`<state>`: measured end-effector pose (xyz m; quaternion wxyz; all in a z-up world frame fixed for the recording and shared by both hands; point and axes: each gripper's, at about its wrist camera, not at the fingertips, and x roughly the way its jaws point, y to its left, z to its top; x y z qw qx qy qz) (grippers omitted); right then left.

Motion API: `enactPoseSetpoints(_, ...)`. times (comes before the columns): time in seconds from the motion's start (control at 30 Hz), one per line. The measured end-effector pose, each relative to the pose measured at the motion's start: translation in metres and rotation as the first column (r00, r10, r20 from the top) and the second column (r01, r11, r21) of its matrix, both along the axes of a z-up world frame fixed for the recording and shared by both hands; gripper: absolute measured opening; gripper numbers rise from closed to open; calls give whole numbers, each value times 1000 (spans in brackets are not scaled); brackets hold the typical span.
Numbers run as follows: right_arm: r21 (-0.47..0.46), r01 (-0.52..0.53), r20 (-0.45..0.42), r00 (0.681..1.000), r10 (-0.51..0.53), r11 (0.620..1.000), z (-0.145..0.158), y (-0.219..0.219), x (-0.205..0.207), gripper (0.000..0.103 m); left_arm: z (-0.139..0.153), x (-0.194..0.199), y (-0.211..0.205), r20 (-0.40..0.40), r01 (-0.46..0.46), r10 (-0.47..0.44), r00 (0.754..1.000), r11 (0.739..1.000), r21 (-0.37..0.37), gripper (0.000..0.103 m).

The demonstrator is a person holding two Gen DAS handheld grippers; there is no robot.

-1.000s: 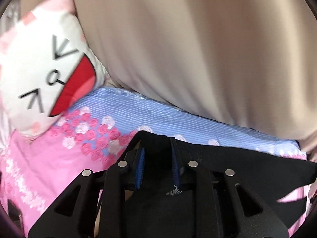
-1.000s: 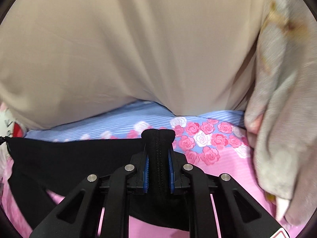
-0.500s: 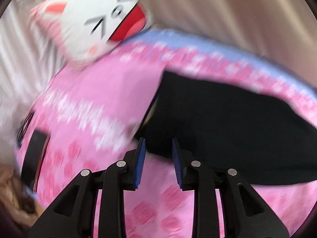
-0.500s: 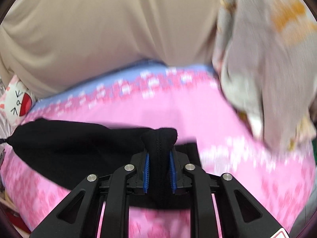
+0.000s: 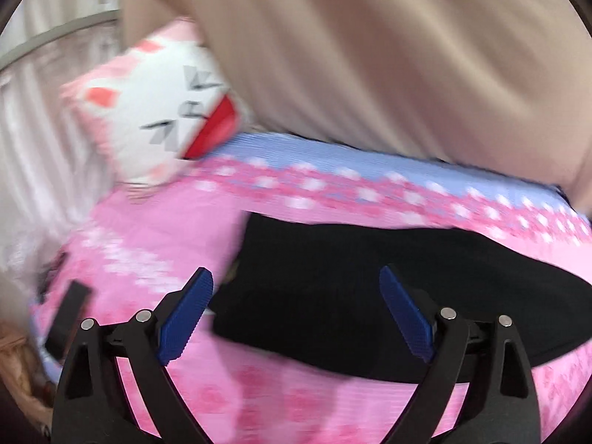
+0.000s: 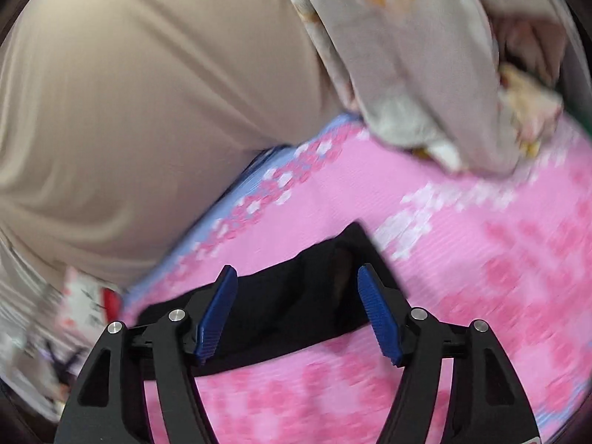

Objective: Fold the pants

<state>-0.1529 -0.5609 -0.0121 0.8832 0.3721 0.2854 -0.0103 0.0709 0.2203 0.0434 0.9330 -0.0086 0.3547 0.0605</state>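
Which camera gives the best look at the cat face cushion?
The left wrist view: the cat face cushion shows its whole face and red mouth, though blurred. The right wrist view catches only a small blurred piece at the left edge.

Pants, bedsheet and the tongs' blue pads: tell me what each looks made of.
Pants: soft matte black cloth, probably a knit; it lies limp and shows no shine.
Bedsheet: thin printed fabric, pink with roses and a blue striped band, likely cotton.
Pads: blue ribbed rubber or plastic, judging by the fine grooves.
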Motion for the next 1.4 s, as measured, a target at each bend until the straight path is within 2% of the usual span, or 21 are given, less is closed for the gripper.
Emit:
enactPoseSetpoints(0.07, 94, -25, -26, 999, 28, 995, -8, 6, 12, 66, -15, 9, -27, -33, 67, -68, 997, 997, -23, 89)
enactPoseSetpoints(0.17, 139, -54, -104, 992, 69, 989, -18, 19, 40, 66, -39, 19, -69, -81, 134, -135, 988, 991, -15, 89)
enactPoseSetpoints(0.3, 72, 12, -236, 972, 5, 997, -37, 33, 80, 65, -60, 25, -96, -116, 185, -187, 975, 982, -27, 89)
enactPoseSetpoints(0.33, 59, 29, -256, 967, -13, 998, -43, 34, 90, 60, -65, 27, -100, -126, 194, -196, 972, 981, -31, 89)
enactPoseSetpoints(0.37, 37, 44, -279, 960, -32, 998, -50, 35, 101, 40, -68, 27, -102, -134, 192, -194, 972, 981, -30, 89)
enactPoseSetpoints(0.4, 23, 50, -311, 949, -40, 998, -55, 35, 107, 27, -74, 28, -103, -148, 185, -186, 971, 983, -22, 89)
enactPoseSetpoints(0.57, -52, 105, -340, 933, -116, 993, -39, 41, 98, 33, -97, 29, -91, -218, 132, -125, 968, 991, 15, 89)
enactPoseSetpoints(0.63, -106, 153, -286, 942, -177, 983, -17, 49, 70, 41, -104, 28, -82, -241, 112, -108, 964, 994, 2, 89)
enactPoseSetpoints(0.67, -124, 165, -267, 944, -194, 978, -9, 53, 62, 54, -109, 29, -79, -255, 102, -99, 962, 995, 0, 89)
enactPoseSetpoints(0.7, -148, 167, -252, 947, -201, 975, -1, 61, 54, 60, -113, 30, -77, -267, 96, -94, 959, 995, -4, 89)
enactPoseSetpoints(0.73, -160, 152, -245, 951, -188, 975, 3, 69, 51, 61, -117, 31, -76, -278, 94, -92, 956, 996, -8, 89)
enactPoseSetpoints(0.87, -113, 92, -287, 950, -122, 989, -13, 89, 66, 61, -123, 33, -79, -280, 88, -88, 956, 996, -12, 91)
enactPoseSetpoints(1.03, -109, 76, -338, 935, -109, 991, -39, 101, 104, 61, -121, 29, -81, -274, 99, -105, 956, 994, -36, 91)
enactPoseSetpoints(1.07, -145, 97, -372, 917, -145, 985, -47, 98, 113, 55, -122, 29, -80, -273, 101, -107, 956, 994, -34, 91)
enactPoseSetpoints(1.1, -181, 113, -390, 904, -177, 977, -53, 96, 118, 29, -123, 29, -80, -272, 102, -107, 956, 994, -33, 92)
enactPoseSetpoints(1.13, -219, 123, -402, 893, -204, 968, -58, 92, 123, 11, -123, 28, -79, -271, 100, -106, 957, 994, -36, 93)
enactPoseSetpoints(1.17, -244, 128, -409, 885, -222, 961, -63, 88, 127, 9, -123, 29, -78, -270, 99, -105, 957, 994, -37, 93)
enactPoseSetpoints(1.2, -208, 127, -372, 907, -198, 970, -60, 85, 127, 9, -123, 30, -78, -272, 97, -103, 957, 995, -36, 94)
enactPoseSetpoints(1.27, -134, 91, -167, 980, -113, 987, -24, 91, 109, 8, -123, 30, -78, -276, 97, -102, 956, 995, -33, 95)
enactPoseSetpoints(1.33, -129, 56, 29, 998, -53, 990, 14, 99, 77, 8, -124, 29, -77, -279, 98, -102, 955, 995, -30, 95)
enactPoseSetpoints(1.4, -143, 75, 74, 995, -65, 987, 20, 94, 51, 9, -124, 28, -78, -278, 99, -103, 955, 995, -26, 97)
